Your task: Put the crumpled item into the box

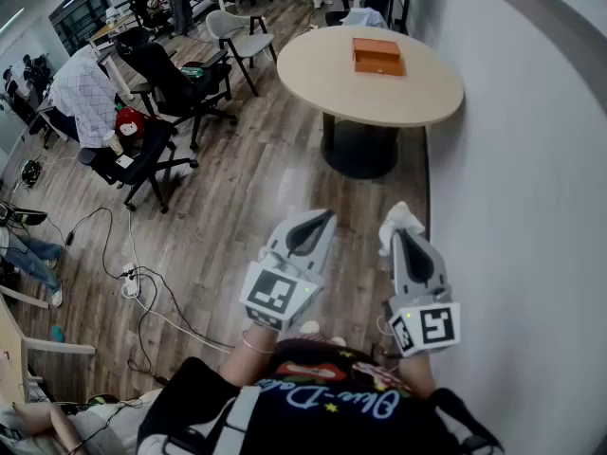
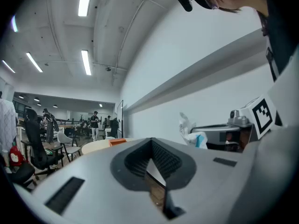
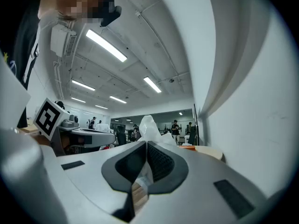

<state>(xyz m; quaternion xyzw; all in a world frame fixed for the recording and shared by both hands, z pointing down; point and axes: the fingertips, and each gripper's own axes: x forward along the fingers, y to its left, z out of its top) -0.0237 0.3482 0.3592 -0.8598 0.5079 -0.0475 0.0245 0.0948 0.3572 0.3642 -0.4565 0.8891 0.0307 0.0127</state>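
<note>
**Right gripper carries crumpled item, box far off on table**

No brand is readable. The only print is the black-and-white square markers on the gripper cubes, plus cursive lettering on the person's dark shirt (image 1: pixel 313 396) at the bottom of the head view, upside down and not legible.

The right gripper (image 1: pixel 402 232) is clenched on the crumpled item (image 1: pixel 398 220), a white wad sticking out past the jaw tips. The right gripper view confirms this: the jaws pinch the white wad (image 3: pixel 149 127). The left gripper (image 1: pixel 324 218) is closed with nothing in it, jaw tips meeting. Both are held in the air above the floor at lower centre.

The box (image 1: pixel 377 55) is orange and open-topped. It sits on the round beige table (image 1: pixel 313 74) at upper centre, well apart from both grippers.

The floor (image 1: pixel 256 178) is wood plank. A plain white wall (image 1: pixel 531 207) fills the right side. Black office chairs (image 1: pixel 175 79) stand at upper left, and cables (image 1: pixel 142 282) trail across the floor at left. Strip lights on the ceiling show in both gripper views.
</note>
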